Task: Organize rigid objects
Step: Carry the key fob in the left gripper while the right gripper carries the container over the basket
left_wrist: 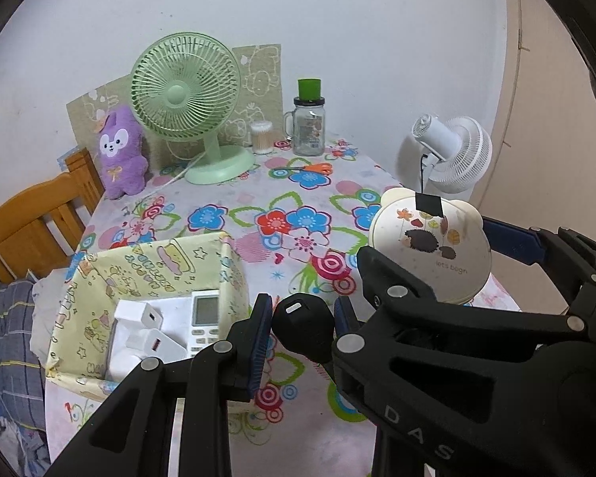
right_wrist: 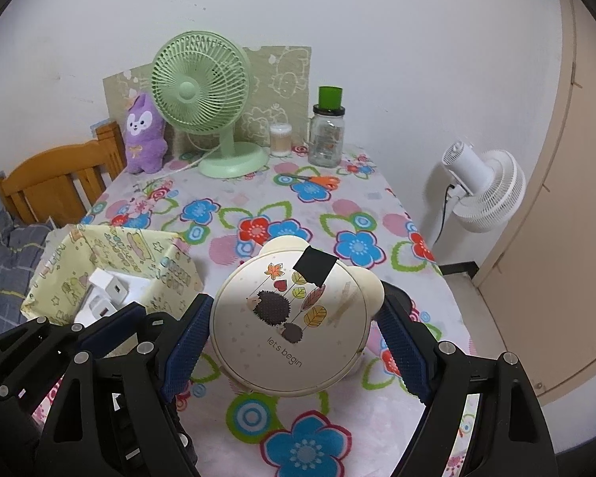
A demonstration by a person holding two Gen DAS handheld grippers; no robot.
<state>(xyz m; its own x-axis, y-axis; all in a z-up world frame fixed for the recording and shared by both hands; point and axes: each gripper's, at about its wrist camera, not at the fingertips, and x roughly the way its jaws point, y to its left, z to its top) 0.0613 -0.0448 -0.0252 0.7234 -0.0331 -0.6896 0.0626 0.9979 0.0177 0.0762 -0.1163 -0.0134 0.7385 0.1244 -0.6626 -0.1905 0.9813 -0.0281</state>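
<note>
Tin (right_wrist: 290, 328) between right fingers (right_wrist: 186, 346), black charger (left_wrist: 304, 328) between left fingers (left_wrist: 258, 342)

The round tin (right_wrist: 290, 330) carries the words "let's begin" under a hedgehog drawing. The right hand-held gripper (left_wrist: 484, 254) shows the letters "D A S".

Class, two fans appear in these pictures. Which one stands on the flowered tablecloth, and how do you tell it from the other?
The green fan, standing on the tablecloth beside the purple plush toy. The white fan is off the table's right edge, by the wall.
</note>
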